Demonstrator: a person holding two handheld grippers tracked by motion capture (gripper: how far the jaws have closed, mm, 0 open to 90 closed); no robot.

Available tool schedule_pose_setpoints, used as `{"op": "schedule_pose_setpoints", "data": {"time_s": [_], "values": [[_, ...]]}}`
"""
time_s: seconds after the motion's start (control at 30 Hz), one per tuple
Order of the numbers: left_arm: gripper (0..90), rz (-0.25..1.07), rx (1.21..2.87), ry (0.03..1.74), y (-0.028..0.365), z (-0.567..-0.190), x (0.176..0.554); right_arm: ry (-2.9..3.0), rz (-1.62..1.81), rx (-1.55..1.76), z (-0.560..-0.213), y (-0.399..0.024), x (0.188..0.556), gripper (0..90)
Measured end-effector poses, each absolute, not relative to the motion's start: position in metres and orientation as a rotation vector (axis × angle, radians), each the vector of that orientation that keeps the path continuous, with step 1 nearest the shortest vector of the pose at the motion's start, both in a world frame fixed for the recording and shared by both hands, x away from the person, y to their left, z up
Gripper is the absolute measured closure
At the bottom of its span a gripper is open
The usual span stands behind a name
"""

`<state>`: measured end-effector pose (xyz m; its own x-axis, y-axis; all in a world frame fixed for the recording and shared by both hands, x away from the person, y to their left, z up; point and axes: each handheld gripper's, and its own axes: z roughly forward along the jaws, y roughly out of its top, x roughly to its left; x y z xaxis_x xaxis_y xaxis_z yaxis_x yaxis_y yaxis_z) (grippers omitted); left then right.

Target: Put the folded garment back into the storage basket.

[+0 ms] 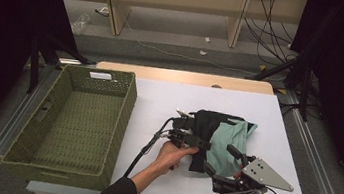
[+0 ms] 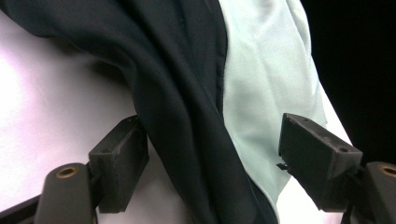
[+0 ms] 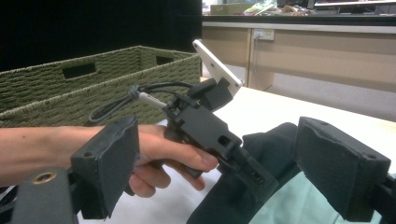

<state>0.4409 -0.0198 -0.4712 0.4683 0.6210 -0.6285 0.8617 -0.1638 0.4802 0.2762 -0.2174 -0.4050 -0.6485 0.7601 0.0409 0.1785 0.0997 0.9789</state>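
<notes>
Counter (image 1: 169,101): white, carrying everything in front of you.
Basket (image 1: 73,119): green wicker, on your left part of the counter, nothing visible inside.
Clothes: a black cloth (image 1: 206,127) and a pale green cloth (image 1: 227,142) lie bunched together right of the basket, near the middle.
Your left tongs (image 2: 212,158): spread wide, straddling both cloths, not pinching.
Your right tongs (image 3: 217,179): spread, just beside the pile's near edge, holding nothing.

Grey floor (image 1: 178,37) with loose cables (image 1: 268,36), pale wooden shelving (image 1: 172,1) behind, black curtains (image 1: 3,19) either side.
</notes>
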Motion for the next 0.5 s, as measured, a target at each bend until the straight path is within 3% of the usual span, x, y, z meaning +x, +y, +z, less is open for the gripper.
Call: {"op": "schedule_pose_setpoints", "data": {"time_s": [0.5], "values": [[26.2,-0.395,1.901,1.247,-0.031,-0.475,0.446,1.898,1.581,0.917,-0.405,-0.218,0.276,15.6]]}}
